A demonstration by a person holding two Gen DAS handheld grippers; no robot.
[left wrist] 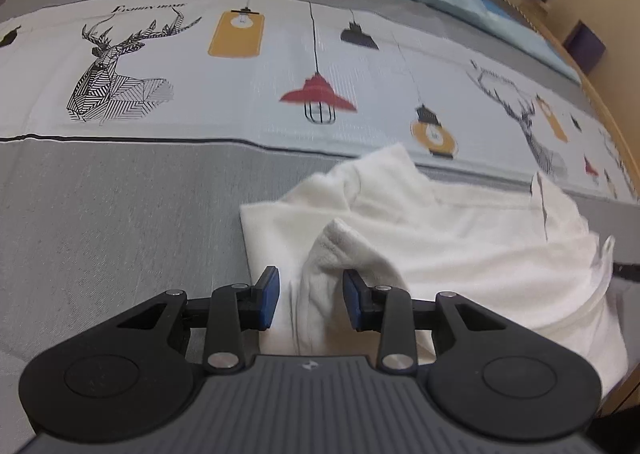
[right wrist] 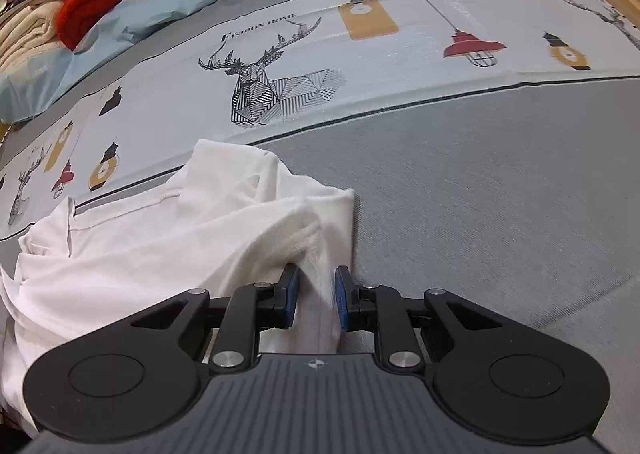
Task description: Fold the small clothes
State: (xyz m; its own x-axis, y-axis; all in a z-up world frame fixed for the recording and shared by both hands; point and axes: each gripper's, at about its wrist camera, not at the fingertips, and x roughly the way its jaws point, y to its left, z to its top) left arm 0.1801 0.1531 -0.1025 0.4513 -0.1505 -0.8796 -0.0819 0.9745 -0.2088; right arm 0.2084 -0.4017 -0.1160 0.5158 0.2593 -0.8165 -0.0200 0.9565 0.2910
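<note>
The white garment (left wrist: 460,246) lies rumpled on a bed cover (left wrist: 120,213), on the cover's grey band, with its far edge reaching the printed strip of deer and lamps.

In the left wrist view the left gripper (left wrist: 311,300) sits low over the garment's near left part. Its blue-padded fingers (left wrist: 269,296) stand apart, and a raised fold of the fleecy cloth runs up between them. The left pad seems clear of the cloth; the right pad lies close against the fold, though contact cannot be told. Left of this gripper is bare grey cover; to its right the bulk of the garment spreads out.

In the right wrist view the right gripper (right wrist: 316,300) is at the garment's (right wrist: 160,254) near right edge. Its fingers (right wrist: 289,296) are set closer together, with a ridge of white cloth standing between the pads and touching or nearly touching both. Whether they truly pinch it cannot be told. The garment spreads out to this gripper's left; to its right lies grey cover. Far ahead and left of it sits a pile of clothes (right wrist: 80,9), red and cream, on a pale blue sheet (right wrist: 160,1).
</note>
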